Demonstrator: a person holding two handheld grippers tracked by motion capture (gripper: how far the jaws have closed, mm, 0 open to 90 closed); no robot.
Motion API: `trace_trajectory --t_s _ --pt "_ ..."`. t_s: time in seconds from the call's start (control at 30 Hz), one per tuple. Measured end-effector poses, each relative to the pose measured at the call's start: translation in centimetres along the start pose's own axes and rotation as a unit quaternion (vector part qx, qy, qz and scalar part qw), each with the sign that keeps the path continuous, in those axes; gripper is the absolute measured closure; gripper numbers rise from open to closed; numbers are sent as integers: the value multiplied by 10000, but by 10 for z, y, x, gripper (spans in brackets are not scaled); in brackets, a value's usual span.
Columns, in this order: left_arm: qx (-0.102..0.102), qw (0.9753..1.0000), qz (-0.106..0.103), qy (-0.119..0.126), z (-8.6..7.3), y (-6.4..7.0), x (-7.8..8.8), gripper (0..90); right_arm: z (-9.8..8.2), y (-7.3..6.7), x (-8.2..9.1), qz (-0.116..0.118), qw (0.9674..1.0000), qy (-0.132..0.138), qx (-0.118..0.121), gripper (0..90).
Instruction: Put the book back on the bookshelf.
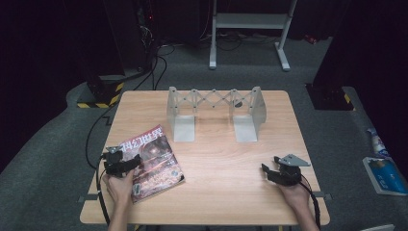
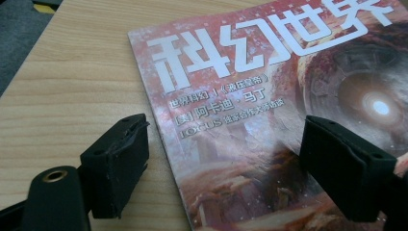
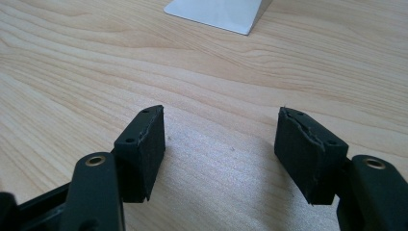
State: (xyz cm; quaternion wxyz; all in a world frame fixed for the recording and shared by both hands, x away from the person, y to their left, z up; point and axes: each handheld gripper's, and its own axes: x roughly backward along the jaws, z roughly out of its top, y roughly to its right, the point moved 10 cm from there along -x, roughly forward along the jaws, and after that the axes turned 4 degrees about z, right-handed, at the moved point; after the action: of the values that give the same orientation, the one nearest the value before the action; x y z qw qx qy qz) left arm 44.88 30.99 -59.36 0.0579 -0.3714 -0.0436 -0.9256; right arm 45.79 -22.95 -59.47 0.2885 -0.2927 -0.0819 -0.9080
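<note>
A magazine (image 1: 153,161) with a reddish cover and large white characters lies flat at the table's front left. My left gripper (image 1: 126,163) hovers low over its left edge, open; in the left gripper view the magazine (image 2: 269,115) sits under the wide-spread jaws, its left edge running between them, with nothing gripped by my left gripper (image 2: 223,163). My right gripper (image 1: 270,171) rests at the front right of the table, open, with bare wood between its jaws in the right gripper view (image 3: 219,154).
A grey metal expanding rack (image 1: 215,113) with two upright plates stands at the table's far middle; one plate's foot (image 3: 216,14) lies ahead of my right gripper. The wooden table (image 1: 216,159) has open surface between the hands. Cables trail off the left edge.
</note>
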Motion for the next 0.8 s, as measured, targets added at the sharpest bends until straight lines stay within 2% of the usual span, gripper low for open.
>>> trace_trajectory --t_s 0.2,0.8 --pt "-128 9997 -106 170 -3 5 2 185 0 0 0 -3 10000 0 -9 351" --pt "-153 9996 -102 208 -12 15 10 203 0 0 0 -2 10000 4 14 352"
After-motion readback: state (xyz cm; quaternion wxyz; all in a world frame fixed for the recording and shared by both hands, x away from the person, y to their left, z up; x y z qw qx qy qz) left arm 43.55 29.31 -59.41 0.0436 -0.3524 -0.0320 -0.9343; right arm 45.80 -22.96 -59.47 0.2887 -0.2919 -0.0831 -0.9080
